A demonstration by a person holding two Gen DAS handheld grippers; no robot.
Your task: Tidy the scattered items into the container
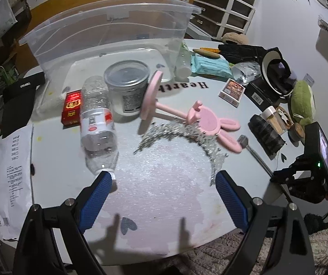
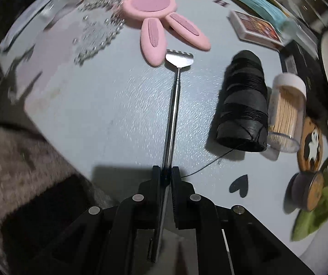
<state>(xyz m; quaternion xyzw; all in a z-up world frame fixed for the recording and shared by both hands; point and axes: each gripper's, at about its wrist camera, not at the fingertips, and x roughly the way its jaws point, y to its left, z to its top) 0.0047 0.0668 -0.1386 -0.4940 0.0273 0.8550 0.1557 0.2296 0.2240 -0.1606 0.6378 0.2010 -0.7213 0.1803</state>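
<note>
A clear plastic container (image 1: 109, 29) stands at the back of the round white table (image 1: 164, 194). In front of it lie a clear water bottle (image 1: 97, 121), a lidded tub (image 1: 127, 84), a pink bunny phone stand (image 1: 187, 114) and a silver tiara (image 1: 182, 135). My left gripper (image 1: 164, 178) is open and empty above the table, between the bottle's cap and the tiara's end. My right gripper (image 2: 165, 171) is shut on a metal telescopic back scratcher (image 2: 172, 105), whose rake head (image 2: 179, 58) lies by the bunny's ears (image 2: 164, 34). The right gripper also shows in the left wrist view (image 1: 285, 176).
A red box (image 1: 72, 107), a card box (image 2: 255, 29), a teal packet (image 1: 209, 64), a black thread spool (image 2: 244, 105), a toothpick jar (image 2: 285, 112), a green plush (image 1: 301, 100) and white papers (image 1: 15, 176) crowd the table. A drawer unit (image 1: 223, 13) stands behind.
</note>
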